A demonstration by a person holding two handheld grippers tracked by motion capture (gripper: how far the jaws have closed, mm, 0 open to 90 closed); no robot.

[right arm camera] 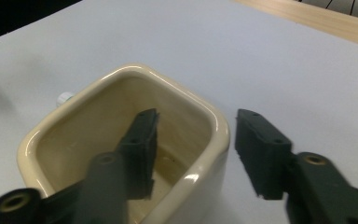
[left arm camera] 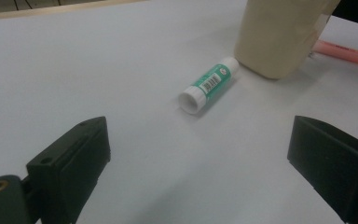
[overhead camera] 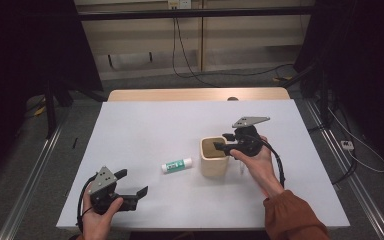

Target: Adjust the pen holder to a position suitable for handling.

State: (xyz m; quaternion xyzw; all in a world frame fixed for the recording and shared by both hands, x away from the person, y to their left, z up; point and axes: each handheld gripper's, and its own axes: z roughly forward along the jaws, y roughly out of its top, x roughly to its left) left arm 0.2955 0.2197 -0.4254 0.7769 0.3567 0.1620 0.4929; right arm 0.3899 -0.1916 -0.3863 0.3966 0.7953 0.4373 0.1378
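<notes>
Right gripper view looks down along the right gripper (right arm camera: 193,154), whose jaws stand apart and straddle one wall of the cream cup (right arm camera: 74,122); one jaw hangs inside the cup's hollow, the other outside past the rim, and neither pad can be seen pressing the wall, so the claw reads as parted about the wall rather than clamped on it; the cup is squarish with rounded corners, glossy at the rim, and stands upright on the white table (right arm camera: 279,65); a small white cap end of the glue stick (right arm camera: 64,98) peeks out beyond the cup's far side.

In the high view the right gripper (overhead camera: 224,146) sits at the cup's (overhead camera: 213,162) right edge, held by a hand in a rust-coloured sleeve (overhead camera: 292,215); the cup stands right of the table's (overhead camera: 145,125) middle; the glue stick (overhead camera: 176,164) lies flat just left of the cup, apart from it.

The left gripper (overhead camera: 131,190) is near the table's front left corner, well apart from the cup, its jaws wide and holding nothing; in the left gripper view the left gripper (left arm camera: 196,154) points toward the glue stick (left arm camera: 208,84), green-labelled with a barcode, lying with its far end just beside the cup's (left arm camera: 279,32) base; a pink and orange pen (left arm camera: 345,52) lies behind the cup.
</notes>
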